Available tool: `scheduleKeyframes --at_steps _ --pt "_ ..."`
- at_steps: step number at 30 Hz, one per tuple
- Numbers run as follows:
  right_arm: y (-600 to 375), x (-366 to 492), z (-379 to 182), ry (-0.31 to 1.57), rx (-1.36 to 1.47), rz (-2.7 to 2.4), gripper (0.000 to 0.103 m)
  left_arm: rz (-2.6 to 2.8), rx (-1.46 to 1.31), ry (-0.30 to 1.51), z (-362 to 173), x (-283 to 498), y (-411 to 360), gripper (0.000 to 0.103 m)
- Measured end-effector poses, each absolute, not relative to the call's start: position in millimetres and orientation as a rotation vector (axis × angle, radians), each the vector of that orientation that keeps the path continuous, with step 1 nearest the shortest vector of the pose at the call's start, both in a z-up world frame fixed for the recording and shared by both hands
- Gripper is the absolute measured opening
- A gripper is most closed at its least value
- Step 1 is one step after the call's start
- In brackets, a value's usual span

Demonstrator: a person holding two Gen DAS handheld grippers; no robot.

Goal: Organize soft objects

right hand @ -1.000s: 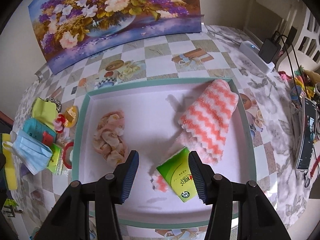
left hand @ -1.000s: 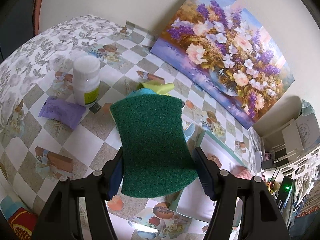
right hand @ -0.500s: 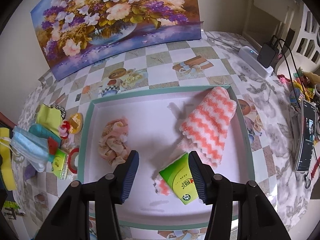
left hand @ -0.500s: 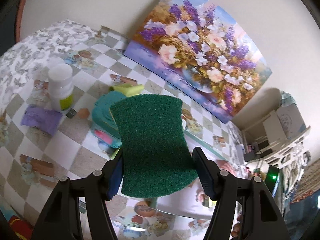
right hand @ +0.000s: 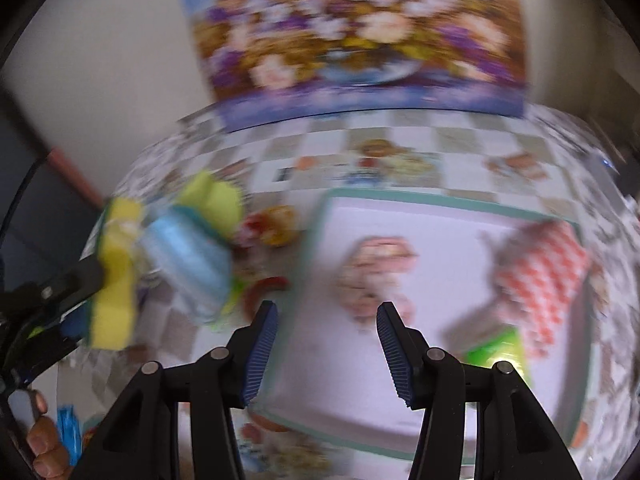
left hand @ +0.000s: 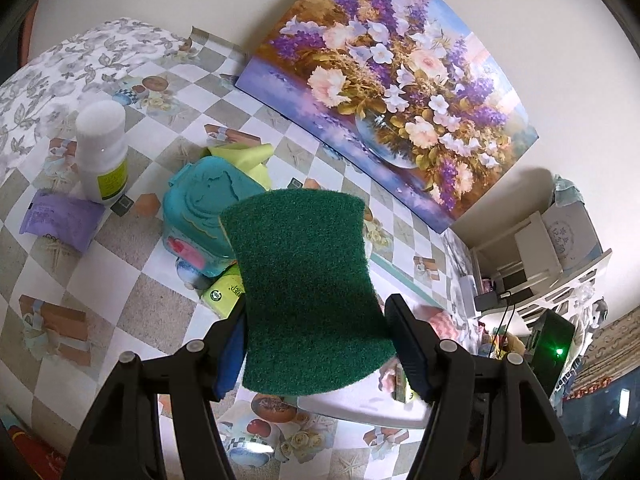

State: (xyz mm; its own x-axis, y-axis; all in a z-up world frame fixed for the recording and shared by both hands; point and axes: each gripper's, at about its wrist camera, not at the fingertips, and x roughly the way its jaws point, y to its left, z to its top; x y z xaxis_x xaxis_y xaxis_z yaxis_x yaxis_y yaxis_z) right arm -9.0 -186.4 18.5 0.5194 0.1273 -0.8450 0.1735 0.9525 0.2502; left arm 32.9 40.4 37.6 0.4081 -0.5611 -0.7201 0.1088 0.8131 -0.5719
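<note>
My left gripper is shut on a sponge, its green scouring side facing the camera. It hangs above the table just left of the teal-rimmed tray. The blurred right wrist view shows that sponge's yellow side at the far left. My right gripper is open and empty over the tray's left rim. In the tray lie a pink crumpled cloth, an orange-and-white striped towel and a green tissue pack. A blue face mask and a yellow-green cloth lie left of the tray.
Left of the tray sit a teal pouch, a white bottle, a purple packet and a small green packet. A flower painting leans on the back wall. A person's hand shows at the lower left.
My right gripper has swung left from the middle of the tray to its left rim, blurring its view. The left gripper has turned slightly and keeps the sponge.
</note>
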Motion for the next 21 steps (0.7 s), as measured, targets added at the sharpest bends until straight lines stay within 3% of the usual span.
scheduleKeyframes --at_steps 6,16,20,21 --pt "-131 3 16 1.028 0.225 0.102 0.055 -0.464 -0.526 1.085 40 33 47 0.067" --pt "-101 14 11 1.008 0.142 0.157 0.039 -0.494 -0.566 1.082 48 31 59 0.067" --pt "-98 17 9 1.006 0.124 0.177 0.038 -0.502 -0.594 1.086 48 31 67 0.067" --pt "-97 17 8 1.005 0.118 0.180 0.033 -0.507 -0.607 1.089 47 32 69 0.067"
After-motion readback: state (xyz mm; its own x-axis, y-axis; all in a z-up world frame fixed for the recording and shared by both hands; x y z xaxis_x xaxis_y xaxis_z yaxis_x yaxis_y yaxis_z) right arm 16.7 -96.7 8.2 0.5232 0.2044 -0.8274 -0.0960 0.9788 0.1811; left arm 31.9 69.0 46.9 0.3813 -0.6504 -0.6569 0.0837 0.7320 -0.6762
